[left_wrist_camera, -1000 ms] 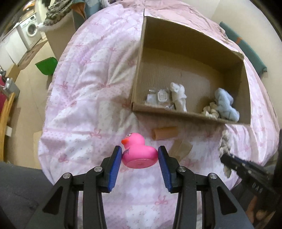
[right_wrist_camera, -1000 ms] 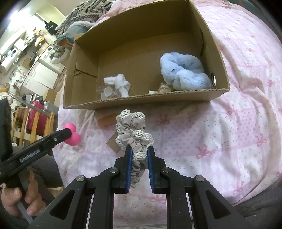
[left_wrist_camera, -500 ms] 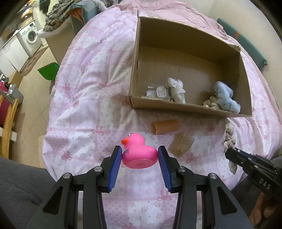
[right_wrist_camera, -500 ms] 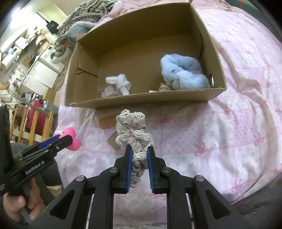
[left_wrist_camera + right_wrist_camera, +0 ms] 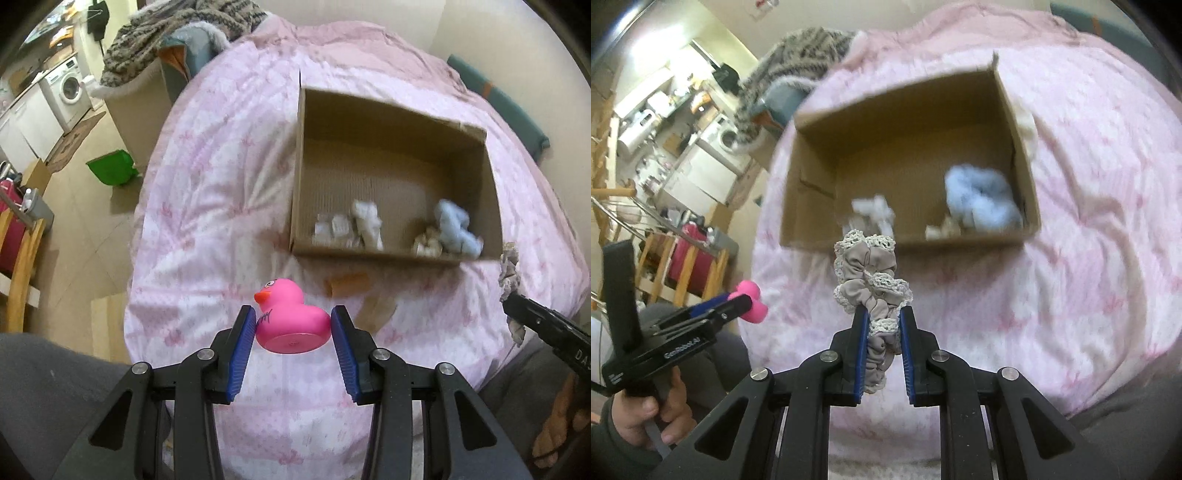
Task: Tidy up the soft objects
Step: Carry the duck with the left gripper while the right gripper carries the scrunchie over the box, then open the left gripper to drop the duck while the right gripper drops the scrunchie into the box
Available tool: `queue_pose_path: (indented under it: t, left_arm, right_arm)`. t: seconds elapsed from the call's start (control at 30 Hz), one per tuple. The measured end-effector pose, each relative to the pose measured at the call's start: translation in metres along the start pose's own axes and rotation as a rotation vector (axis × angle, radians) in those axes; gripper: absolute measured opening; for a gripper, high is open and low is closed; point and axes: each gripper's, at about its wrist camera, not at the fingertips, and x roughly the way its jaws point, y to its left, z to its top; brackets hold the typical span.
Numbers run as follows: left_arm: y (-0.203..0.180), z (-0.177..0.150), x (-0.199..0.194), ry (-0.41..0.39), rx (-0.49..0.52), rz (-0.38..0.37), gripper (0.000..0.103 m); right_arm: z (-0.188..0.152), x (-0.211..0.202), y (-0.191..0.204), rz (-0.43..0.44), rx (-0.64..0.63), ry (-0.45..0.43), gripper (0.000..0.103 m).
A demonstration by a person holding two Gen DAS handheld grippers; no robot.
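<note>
Pink rubber duck (image 5: 291, 318) sits clamped between the blue pads of your left gripper (image 5: 293, 325), beak pointing to the left pad and its flat base turned toward the camera. It is held up off the pink patterned bedspread (image 5: 207, 206), on the near side of the cardboard box (image 5: 298, 158) and apart from it.

Your right gripper (image 5: 882, 325) is closed narrowly on a grey lace-trimmed scrunchie (image 5: 870, 273); the pads pinch its lower part, and most of the fabric bunches up past the fingertips while a tail hangs down between the jaws. From the right wrist view, the scrunchie stands in front of the box's near wall, and you cannot tell from here whether it is over the rim or short of it.

Inside the box, a light blue fluffy scrunchie (image 5: 979, 199) lies toward the right wall, with a small cream piece (image 5: 942, 229) just beside it and a white soft item (image 5: 875, 210) further left. All are blurred.

On the bedspread, between the duck and the box, lie an orange-brown roll (image 5: 347, 283) and a tan scrap (image 5: 380, 308), close together.
</note>
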Motion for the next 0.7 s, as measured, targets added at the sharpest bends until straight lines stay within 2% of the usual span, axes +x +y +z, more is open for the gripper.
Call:
queue_pose_path:
  t: [0.27, 0.43, 0.7]
  left_arm:
    - [-0.013, 0.059, -0.005, -0.102, 0.028, -0.017, 0.039]
    - [-0.024, 0.090, 0.016, -0.116, 0.048, 0.009, 0.039]
    - [-0.029, 0.101, 0.056, -0.097, 0.048, -0.006, 0.039]
  right_arm:
    - [0.050, -0.005, 0.010, -0.022, -0.075, -0.067, 0.018]
    - [0.077, 0.009, 0.003, -0.009, -0.051, -0.095, 0.018]
    - [0.091, 0.045, -0.011, -0.056, -0.041, -0.096, 0.018]
